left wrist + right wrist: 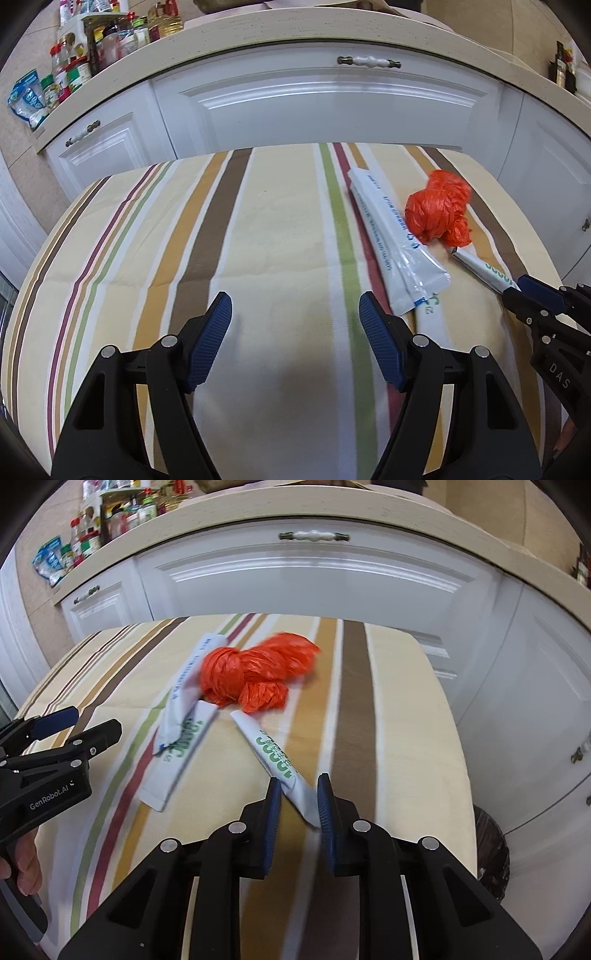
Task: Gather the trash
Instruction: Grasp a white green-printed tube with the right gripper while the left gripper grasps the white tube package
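On the striped tablecloth (280,229) lie a crumpled orange plastic bag (439,212) (255,675), a long white sachet with blue print (391,240) (184,686) and a white wrapper with green print (177,760). A second white wrapper with green print (273,753) (484,267) points from the bag toward my right gripper (299,794) (517,286), which is shut on its near end. My left gripper (295,306) (85,723) stands open over bare cloth, left of the trash, with nothing between its fingers.
White cabinet doors (332,99) stand just behind the table, under a beige counter (258,33) with jars and bottles (74,70) at the left. A dark round bin (491,856) sits on the floor right of the table. A person's hand (22,864) holds the left gripper.
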Demonstrator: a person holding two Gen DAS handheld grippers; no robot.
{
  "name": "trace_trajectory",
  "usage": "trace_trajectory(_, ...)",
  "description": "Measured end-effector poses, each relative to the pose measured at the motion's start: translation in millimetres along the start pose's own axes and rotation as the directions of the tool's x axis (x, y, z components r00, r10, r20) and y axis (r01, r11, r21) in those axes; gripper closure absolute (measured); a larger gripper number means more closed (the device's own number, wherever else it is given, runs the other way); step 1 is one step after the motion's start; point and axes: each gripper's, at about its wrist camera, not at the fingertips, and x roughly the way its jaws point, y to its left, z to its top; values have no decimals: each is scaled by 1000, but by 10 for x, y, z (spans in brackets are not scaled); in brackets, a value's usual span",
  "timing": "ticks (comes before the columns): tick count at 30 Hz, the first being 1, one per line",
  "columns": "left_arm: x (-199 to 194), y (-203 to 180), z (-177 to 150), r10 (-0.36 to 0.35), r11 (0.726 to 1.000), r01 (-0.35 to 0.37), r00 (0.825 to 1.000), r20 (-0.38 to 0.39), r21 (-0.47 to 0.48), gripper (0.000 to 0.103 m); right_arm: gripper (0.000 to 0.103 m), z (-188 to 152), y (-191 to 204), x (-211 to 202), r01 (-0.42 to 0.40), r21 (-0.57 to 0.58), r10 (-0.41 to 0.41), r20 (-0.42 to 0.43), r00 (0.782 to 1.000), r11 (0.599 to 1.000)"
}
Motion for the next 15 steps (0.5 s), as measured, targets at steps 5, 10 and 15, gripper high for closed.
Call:
trace_trajectory(5, 17, -68, -11, -4, 1000, 4, 1000, -9, 4, 33, 74, -20, -33, -6, -33, -16, 33, -17, 999, 999)
trace_trajectory(10, 34, -66, -34, -3, 1000, 3, 1000, -20, 3, 33, 57, -12, 41, 38, -37, -48, 35, -25, 999, 998)
trace_trajectory(15, 38, -6, -38, 1, 1000, -1, 1000, -21, -6, 33, 58, 24, 62, 75, -44, -52, 43, -27, 999, 998)
